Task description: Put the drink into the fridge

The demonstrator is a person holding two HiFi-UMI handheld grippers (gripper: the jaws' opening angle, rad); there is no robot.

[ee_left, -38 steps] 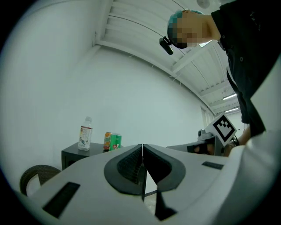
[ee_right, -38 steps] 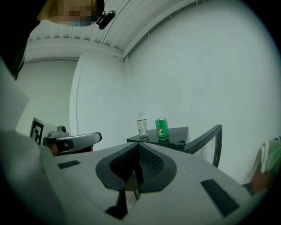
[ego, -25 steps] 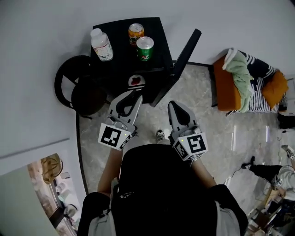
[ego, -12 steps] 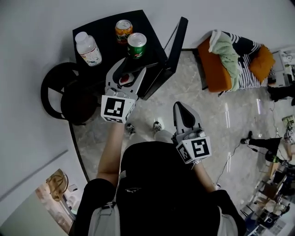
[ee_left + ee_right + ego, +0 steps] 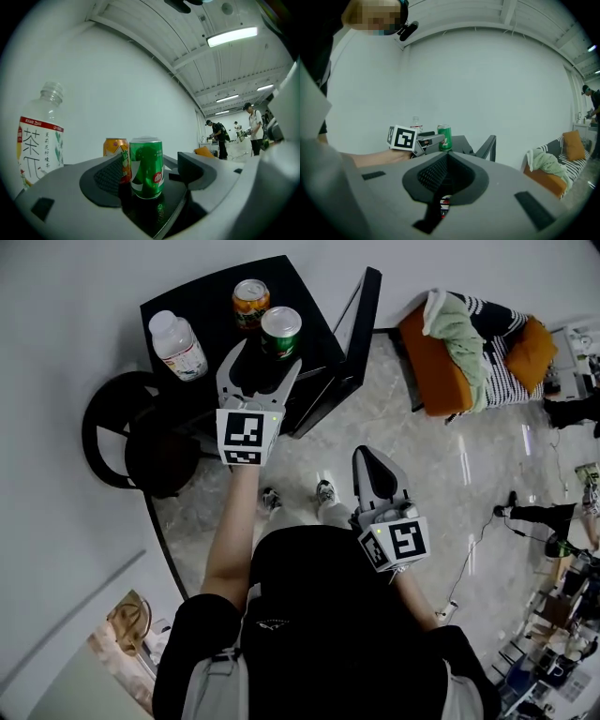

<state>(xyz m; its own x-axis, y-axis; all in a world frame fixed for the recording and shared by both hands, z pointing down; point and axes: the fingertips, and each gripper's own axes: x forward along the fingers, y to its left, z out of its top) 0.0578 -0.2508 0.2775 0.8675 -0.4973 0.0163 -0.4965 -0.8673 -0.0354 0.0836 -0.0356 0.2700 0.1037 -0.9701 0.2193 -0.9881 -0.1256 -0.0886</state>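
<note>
A green can (image 5: 280,330) stands on top of the black fridge (image 5: 211,301), with an orange can (image 5: 249,298) behind it and a clear tea bottle (image 5: 178,343) to the left. My left gripper (image 5: 264,360) is held level at the green can (image 5: 146,166). Its jaws have just been opening. The can stands between the tips, and the pads (image 5: 107,175) are clear of it. My right gripper (image 5: 375,465) hangs back over the floor, its jaws shut (image 5: 447,158) on nothing. The right gripper view also shows the green can (image 5: 444,137) and the left gripper (image 5: 425,140).
The fridge door (image 5: 354,329) stands open to the right of the cans. A black round chair (image 5: 122,432) sits left of the fridge. An orange sofa (image 5: 441,362) with a striped cushion and a green cloth is at the right. People stand far off (image 5: 216,137).
My left gripper has moved forward and up to the fridge top, and its jaws have spread around the green can. The right gripper has stayed where it was.
</note>
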